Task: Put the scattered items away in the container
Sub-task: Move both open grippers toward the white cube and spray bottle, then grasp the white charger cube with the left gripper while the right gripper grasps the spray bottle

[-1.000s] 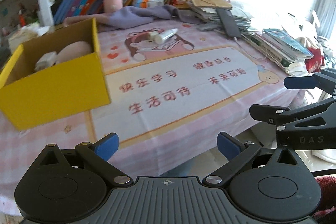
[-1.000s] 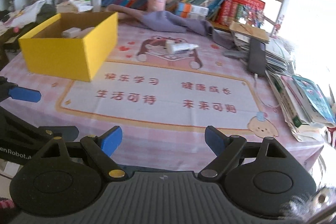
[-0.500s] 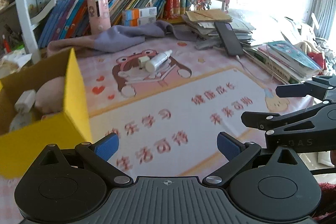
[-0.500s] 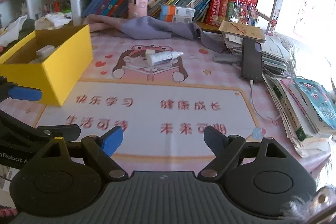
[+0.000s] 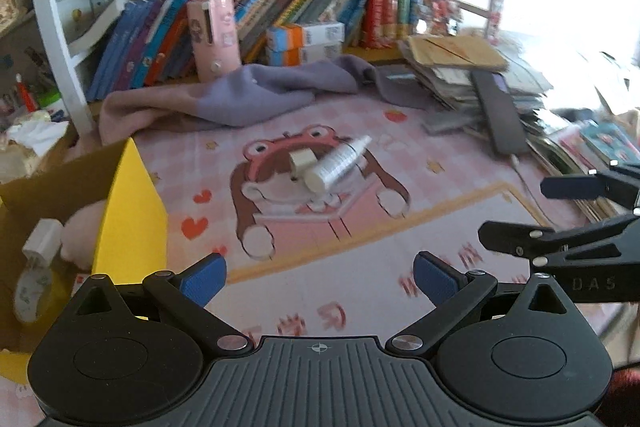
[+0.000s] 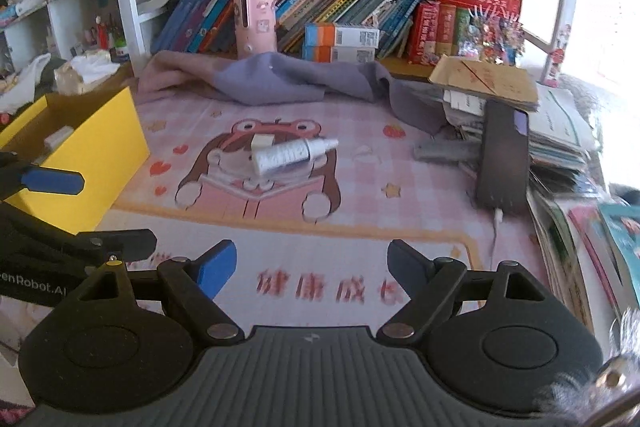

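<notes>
A white tube (image 5: 337,164) (image 6: 291,155) lies on the cartoon bear of the pink mat, with a small beige block (image 5: 300,160) (image 6: 261,141) touching its far side. The yellow box (image 5: 129,215) (image 6: 102,151) stands at the left and holds a pink soft thing (image 5: 82,231) and white items. My left gripper (image 5: 319,275) is open above the mat, short of the tube, nothing between its blue pads. My right gripper (image 6: 311,263) is open too, empty, also short of the tube. Each gripper shows at the edge of the other's view.
A purple cloth (image 6: 296,81) lies crumpled behind the tube. Stacked papers and a dark phone (image 6: 505,157) with its cable crowd the right side. A pink canister (image 6: 255,22) and rows of books fill the shelf at the back. Books (image 6: 600,235) overhang the right table edge.
Both grippers have moved forward over the mat toward the tube and block, which look larger and nearer now. The yellow box has slid to the left edge of both views.
</notes>
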The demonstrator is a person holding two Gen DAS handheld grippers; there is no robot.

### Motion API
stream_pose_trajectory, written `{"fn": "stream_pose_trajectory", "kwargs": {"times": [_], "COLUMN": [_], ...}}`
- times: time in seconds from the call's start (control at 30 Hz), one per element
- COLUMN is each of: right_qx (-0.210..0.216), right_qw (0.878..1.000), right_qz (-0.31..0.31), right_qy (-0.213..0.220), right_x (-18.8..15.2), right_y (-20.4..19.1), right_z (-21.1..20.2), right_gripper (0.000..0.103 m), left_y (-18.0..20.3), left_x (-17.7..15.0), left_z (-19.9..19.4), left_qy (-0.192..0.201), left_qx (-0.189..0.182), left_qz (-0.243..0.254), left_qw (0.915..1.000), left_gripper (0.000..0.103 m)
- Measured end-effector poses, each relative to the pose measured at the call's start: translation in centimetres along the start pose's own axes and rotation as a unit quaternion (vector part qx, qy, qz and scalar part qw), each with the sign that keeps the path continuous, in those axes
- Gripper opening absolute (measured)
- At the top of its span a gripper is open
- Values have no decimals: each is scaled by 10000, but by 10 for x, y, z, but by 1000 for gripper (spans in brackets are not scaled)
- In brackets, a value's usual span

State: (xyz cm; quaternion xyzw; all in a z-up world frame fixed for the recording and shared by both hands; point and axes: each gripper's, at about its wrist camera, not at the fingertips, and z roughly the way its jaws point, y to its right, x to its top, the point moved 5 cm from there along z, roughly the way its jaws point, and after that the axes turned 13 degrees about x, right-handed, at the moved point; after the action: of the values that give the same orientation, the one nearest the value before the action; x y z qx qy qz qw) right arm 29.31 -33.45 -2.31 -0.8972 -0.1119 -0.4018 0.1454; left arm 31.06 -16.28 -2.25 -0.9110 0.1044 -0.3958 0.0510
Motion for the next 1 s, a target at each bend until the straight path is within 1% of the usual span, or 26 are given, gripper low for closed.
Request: {"fn": "stream_pose_trajectory", "kwargs": {"times": [0.2,0.33,0.4,0.5,0.6,0.7,0.77,0.87,1.0], "right_qx": [410,638,677,634,452,380,327,321,171], "right_qw": [9991,9977,9975,9978,9986,9983,9982,9985,9997], "right_qz": [103,237,181,63,-167,-373,-476,-442,-58], "right_qy": [21,44,77,156,220,236,132,-1,-184], "right_x": [25,44,52,65,76,81,79,72,54], "right_y": [28,43,46,49,44,37,35,41,69], "right_z": [35,71,91,131,169,198,211,211,185], "right_gripper": [82,79,78,76,73,72,71,69,69], "left_y": [-8,-15,-19,-22,-22,-20,-18,-14,-4], "left_x": [29,44,52,60,62,62,60,60,64], "left_z": [23,42,46,48,52,56,60,67,82], "left_qy": [-23,-174,-239,-266,-391,-495,-572,-632,-563], "left_qx": [449,763,832,917,1045,1125,1165,1133,950], "left_qz": [-254,-395,-515,-599,-518,-422,-356,-274,-260], "left_qw": [9987,9961,9949,9936,9924,9915,9909,9912,9935], "left_gripper": [101,101,101,101,101,101,101,101,101]}}
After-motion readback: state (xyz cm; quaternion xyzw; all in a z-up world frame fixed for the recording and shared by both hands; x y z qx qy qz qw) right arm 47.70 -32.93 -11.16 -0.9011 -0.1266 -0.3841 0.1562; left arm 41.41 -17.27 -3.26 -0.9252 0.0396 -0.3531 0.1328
